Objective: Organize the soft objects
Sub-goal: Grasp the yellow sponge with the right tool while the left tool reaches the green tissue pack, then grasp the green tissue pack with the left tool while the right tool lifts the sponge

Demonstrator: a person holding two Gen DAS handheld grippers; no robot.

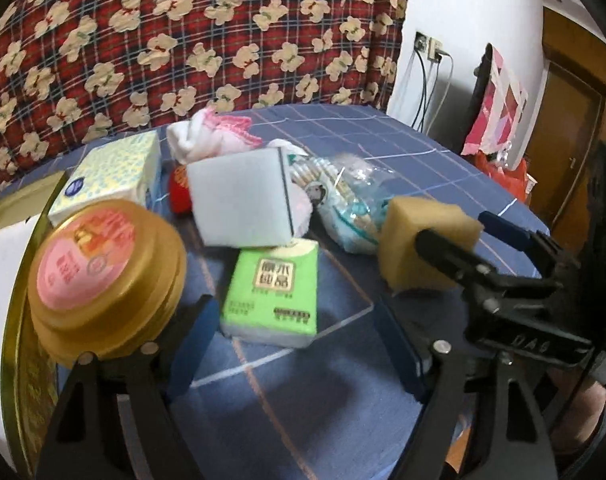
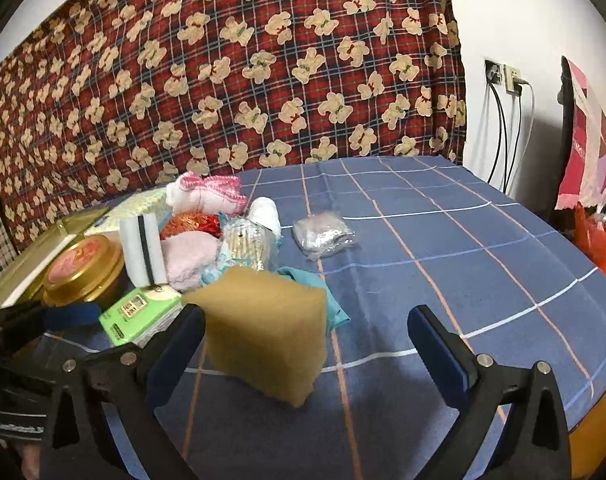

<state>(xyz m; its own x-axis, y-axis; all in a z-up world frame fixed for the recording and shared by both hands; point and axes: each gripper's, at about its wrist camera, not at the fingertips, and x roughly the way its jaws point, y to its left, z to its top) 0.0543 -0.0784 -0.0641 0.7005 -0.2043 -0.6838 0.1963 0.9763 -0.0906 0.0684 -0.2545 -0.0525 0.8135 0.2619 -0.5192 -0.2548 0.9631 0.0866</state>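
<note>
A yellow sponge (image 2: 267, 328) sits on the blue checked tablecloth (image 2: 443, 248), touching my right gripper's left finger; my right gripper (image 2: 307, 344) is open around it. In the left wrist view the sponge (image 1: 423, 240) lies between the right gripper's fingers. My left gripper (image 1: 299, 344) is open and empty, just in front of a green tissue pack (image 1: 273, 296). Behind it a pile holds a white sponge block (image 1: 239, 200), pink-white socks (image 1: 211, 136), a pink cloth (image 2: 187, 260) and plastic-wrapped packets (image 1: 343, 196).
A gold tin with a pink lid (image 1: 103, 264) and a yellow-green tissue box (image 1: 111, 176) stand at the left, beside a gold tray (image 1: 19, 204). A small clear packet (image 2: 323, 236) lies alone mid-table. A bear-print cloth (image 2: 223, 80) hangs behind.
</note>
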